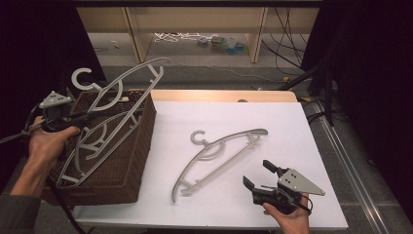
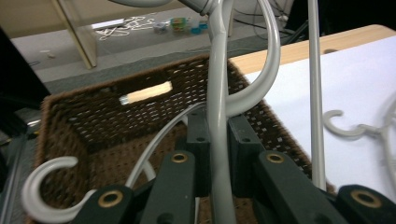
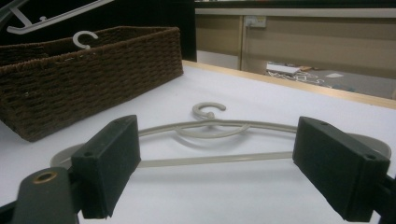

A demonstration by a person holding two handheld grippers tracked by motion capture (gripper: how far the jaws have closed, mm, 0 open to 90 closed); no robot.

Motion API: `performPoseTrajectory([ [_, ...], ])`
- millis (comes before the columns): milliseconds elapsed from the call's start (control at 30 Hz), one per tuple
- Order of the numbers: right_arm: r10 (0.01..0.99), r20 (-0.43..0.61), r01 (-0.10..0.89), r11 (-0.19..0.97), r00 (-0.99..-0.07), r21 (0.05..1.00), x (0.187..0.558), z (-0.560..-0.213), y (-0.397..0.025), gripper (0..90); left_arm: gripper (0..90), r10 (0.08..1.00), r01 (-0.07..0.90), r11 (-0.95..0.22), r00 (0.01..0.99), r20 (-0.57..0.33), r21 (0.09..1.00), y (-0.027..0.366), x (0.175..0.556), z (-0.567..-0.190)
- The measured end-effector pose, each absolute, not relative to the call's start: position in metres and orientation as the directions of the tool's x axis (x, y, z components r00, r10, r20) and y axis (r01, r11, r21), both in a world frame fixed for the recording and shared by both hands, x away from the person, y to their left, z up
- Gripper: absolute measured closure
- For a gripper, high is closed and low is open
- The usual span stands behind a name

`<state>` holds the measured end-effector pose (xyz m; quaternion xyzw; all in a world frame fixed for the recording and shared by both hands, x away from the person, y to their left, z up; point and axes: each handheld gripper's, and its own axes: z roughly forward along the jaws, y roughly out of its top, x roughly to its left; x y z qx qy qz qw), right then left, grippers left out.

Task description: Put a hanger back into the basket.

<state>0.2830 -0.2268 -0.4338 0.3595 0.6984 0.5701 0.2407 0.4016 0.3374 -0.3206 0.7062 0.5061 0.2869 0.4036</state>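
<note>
My left gripper (image 1: 90,115) is shut on a grey plastic hanger (image 1: 127,78) and holds it tilted over the brown wicker basket (image 1: 146,131). In the left gripper view the jaws of this gripper (image 2: 218,126) pinch the hanger's arm (image 2: 215,93) above the basket's inside (image 2: 93,116). A second grey hanger (image 1: 104,136) leans inside the basket, its hook (image 2: 42,186) at the lower left. A third hanger (image 1: 219,156) lies flat on the white table. My right gripper (image 1: 257,173) stands open just short of that hanger (image 3: 210,128), with nothing between its jaws (image 3: 217,172).
The basket (image 3: 93,70) takes up the table's left side. The white table cover (image 1: 253,122) ends at a wooden strip (image 1: 219,95) at the back. Beyond it, a wooden shelf frame (image 1: 255,34) and loose cables (image 1: 287,53) are on the floor.
</note>
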Motion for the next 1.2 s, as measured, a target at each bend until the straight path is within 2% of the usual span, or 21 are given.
performPoseTrajectory([
  [533,0.780,0.074,0.229,0.090,-0.622,0.969,0.284,-0.434,-0.227,15.9,81.3,0.962,0.495,-0.165,0.270,0.029,0.853,0.381,0.395,-0.342],
  [1200,0.784,0.069,0.234,0.100,-0.617,0.967,0.284,-0.435,-0.228,15.9,81.3,0.956,0.526,-0.216,0.285,0.068,0.823,0.408,0.384,-0.366],
])
